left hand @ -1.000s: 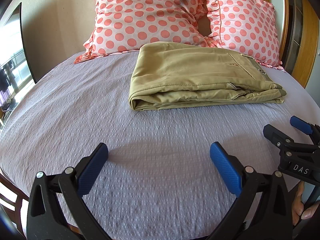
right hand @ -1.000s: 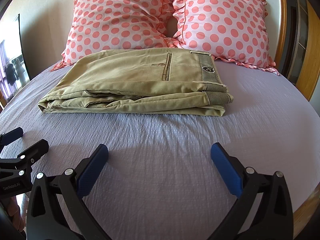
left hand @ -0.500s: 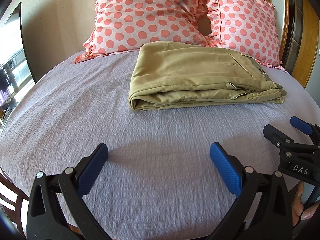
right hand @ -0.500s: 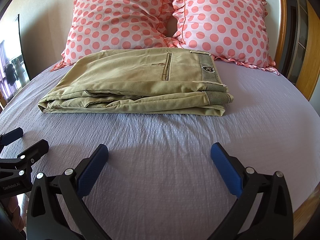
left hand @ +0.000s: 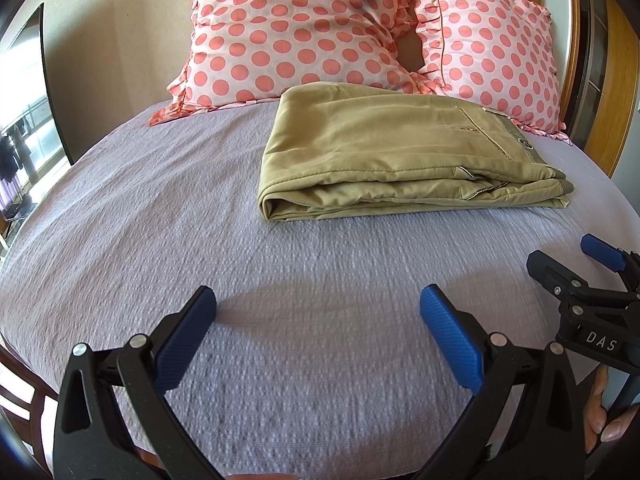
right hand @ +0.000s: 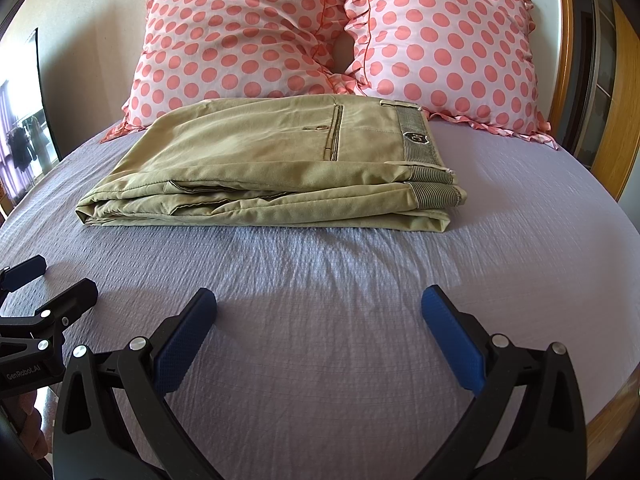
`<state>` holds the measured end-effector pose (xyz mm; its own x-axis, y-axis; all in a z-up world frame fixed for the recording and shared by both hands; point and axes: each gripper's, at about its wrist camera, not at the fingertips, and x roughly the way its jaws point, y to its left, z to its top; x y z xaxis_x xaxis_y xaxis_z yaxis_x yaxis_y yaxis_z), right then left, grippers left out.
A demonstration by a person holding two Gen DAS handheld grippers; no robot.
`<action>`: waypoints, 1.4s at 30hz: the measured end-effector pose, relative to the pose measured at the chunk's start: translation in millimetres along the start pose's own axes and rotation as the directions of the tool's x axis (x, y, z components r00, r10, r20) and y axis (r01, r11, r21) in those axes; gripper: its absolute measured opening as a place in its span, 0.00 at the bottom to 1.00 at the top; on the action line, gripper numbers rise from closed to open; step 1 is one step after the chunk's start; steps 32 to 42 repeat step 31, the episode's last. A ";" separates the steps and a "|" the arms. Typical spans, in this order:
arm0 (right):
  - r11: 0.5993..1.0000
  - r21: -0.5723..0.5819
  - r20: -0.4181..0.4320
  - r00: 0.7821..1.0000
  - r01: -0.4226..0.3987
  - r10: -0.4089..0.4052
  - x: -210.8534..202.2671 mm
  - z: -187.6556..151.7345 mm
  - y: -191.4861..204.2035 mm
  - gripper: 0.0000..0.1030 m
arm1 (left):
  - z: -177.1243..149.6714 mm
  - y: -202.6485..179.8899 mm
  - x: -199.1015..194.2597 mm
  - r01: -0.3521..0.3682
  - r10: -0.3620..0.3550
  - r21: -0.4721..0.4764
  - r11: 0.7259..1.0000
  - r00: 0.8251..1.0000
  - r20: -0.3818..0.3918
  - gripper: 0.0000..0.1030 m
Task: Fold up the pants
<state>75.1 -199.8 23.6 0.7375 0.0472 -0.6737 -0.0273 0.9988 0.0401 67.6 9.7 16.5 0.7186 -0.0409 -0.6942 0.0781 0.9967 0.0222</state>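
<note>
Matt khaki cloth pants (right hand: 256,168) lie on a crinkled lilac cloth bedspread (right hand: 320,300). Pillows (right hand: 240,32) are soft dotted cloth. The bed frame (right hand: 624,92) is glossy wood.

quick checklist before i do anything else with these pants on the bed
1. Pants folded into a compact stack: ok, layers lie flat with the waistband at the right end.
2. Pants resting fully on the bed sheet, none hanging over the edge: ok.
3. Left gripper free of cloth: ok, fingers wide apart, nothing between them.
4. Right gripper free of cloth: ok, open and short of the stack.
5. Stack clear of the pillows: cannot tell, its far edge lies right at their lower edge.
6. Lower layers aligned: cannot tell, only the near edges show.
</note>
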 end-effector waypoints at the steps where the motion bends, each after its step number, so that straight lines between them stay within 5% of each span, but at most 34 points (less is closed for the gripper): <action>1: 1.000 0.000 0.000 1.000 0.000 0.000 0.0 0.0 0.0 0.99 | 0.4 0.2 0.3 0.000 0.000 0.000 1.000 1.000 -0.002 0.98; 42: 1.000 -0.002 0.000 1.000 -0.002 0.002 -0.2 -0.3 -0.7 0.99 | 1.6 0.7 2.5 -0.003 0.003 -0.001 1.000 1.000 -0.006 0.98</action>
